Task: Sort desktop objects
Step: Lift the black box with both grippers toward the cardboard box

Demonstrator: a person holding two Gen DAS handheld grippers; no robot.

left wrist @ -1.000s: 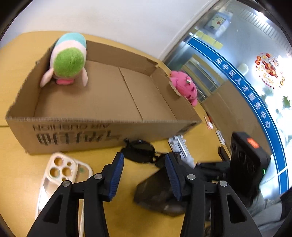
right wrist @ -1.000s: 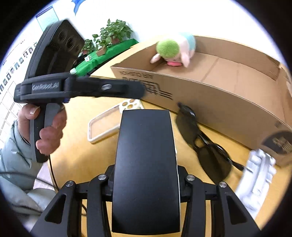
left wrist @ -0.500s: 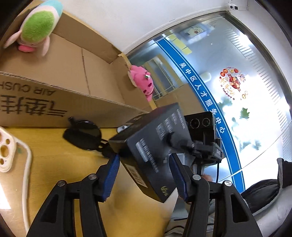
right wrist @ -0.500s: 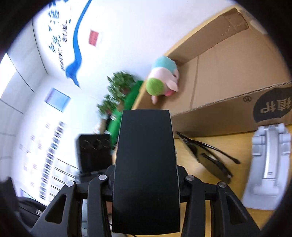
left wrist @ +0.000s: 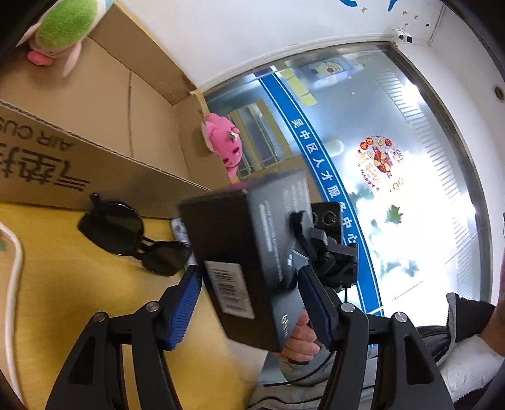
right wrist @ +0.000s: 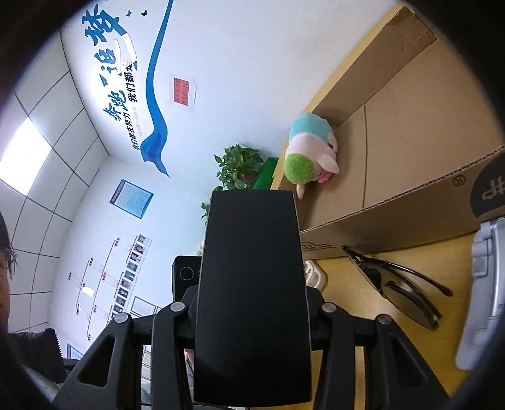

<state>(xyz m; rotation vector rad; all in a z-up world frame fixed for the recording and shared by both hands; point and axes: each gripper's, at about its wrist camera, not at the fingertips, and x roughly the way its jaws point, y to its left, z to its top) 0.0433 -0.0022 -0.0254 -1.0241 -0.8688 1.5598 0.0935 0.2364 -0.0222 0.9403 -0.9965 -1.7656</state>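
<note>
Brown corrugated cardboard box (left wrist: 94, 104), upper left, is holding a green-headed plush toy (left wrist: 63, 25). My right gripper (right wrist: 249, 315) is clamping the black rectangular carton (right wrist: 251, 284); my left gripper (left wrist: 252, 299) is spreading its jaws around the carton without pressing it.

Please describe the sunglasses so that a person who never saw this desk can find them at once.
Find the big open cardboard box on the yellow desk. The sunglasses lie on the desk just outside its printed front wall. They are the only all-black thing with two dark round lenses; the grey clip-like object beside them is pale.
</note>
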